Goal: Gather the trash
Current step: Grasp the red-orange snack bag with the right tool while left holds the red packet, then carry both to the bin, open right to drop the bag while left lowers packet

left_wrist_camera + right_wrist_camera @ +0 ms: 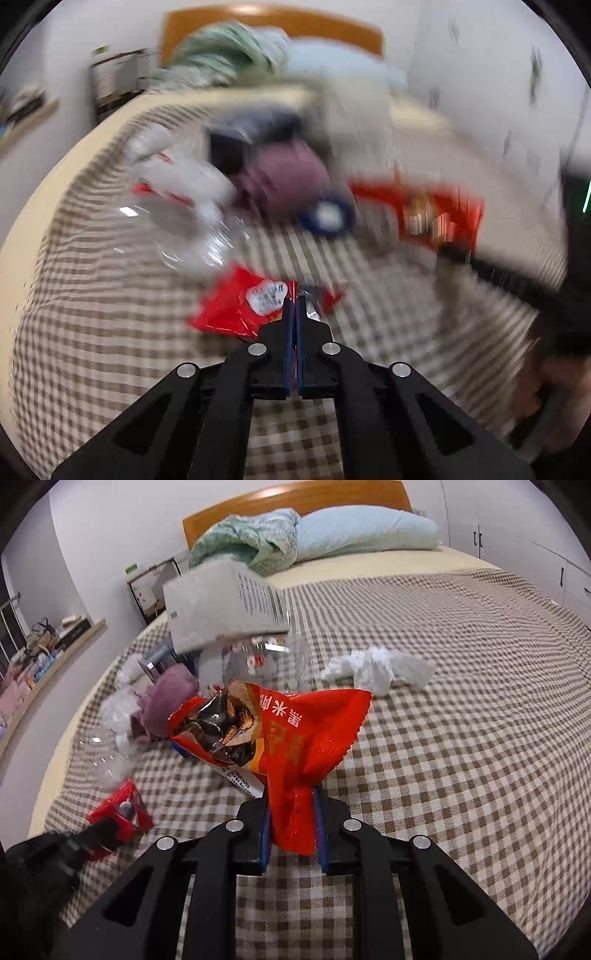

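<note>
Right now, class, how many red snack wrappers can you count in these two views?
2. A large red snack bag is clamped in the right gripper; a small red wrapper is pinched by the left gripper. Clutter may hide others.

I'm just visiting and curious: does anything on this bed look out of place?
Yes. Litter is strewn over the checked bedspread: a crumpled tissue, clear plastic bottles, a grey box tilted on the heap, and a purple cloth. Each gripper pinches a red wrapper.
</note>
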`<state>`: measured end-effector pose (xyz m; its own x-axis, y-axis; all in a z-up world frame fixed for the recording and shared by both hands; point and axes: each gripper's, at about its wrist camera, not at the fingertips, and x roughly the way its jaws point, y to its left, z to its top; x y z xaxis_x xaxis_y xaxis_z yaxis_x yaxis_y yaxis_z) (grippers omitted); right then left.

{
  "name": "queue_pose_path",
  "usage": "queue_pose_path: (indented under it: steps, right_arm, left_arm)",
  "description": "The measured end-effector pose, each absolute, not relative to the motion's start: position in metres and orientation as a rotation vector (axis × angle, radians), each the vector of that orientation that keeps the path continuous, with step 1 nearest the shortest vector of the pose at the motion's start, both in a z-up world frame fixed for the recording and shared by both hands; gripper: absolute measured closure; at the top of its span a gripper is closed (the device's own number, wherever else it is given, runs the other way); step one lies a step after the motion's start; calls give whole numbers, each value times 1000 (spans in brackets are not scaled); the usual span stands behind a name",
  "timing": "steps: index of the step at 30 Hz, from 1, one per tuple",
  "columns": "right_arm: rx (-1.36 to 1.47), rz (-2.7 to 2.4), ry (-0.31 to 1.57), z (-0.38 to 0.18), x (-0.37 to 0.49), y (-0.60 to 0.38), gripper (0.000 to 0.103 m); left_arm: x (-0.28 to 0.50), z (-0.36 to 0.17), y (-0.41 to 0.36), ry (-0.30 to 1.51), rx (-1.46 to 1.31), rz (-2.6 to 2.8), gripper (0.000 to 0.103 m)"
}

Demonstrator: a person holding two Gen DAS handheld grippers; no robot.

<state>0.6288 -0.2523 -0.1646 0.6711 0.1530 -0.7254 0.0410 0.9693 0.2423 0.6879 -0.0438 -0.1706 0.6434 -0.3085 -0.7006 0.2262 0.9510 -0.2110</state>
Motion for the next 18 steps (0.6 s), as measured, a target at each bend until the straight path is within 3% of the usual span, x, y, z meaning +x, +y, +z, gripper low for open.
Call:
queue_pose_path:
  steps: [3,8,18]
  right_arm:
    - [274,72,802,-151,617,-256,85]
    - [378,72,748,-127,565,-286,85]
    - [416,-161,723,-120,399,-416,85]
  left_arm:
    - [681,-132,10,761,-436,-383,103]
    - [660,-93,22,729,-668,-524,103]
    - [582,-65,-103,824,-593,-787,103]
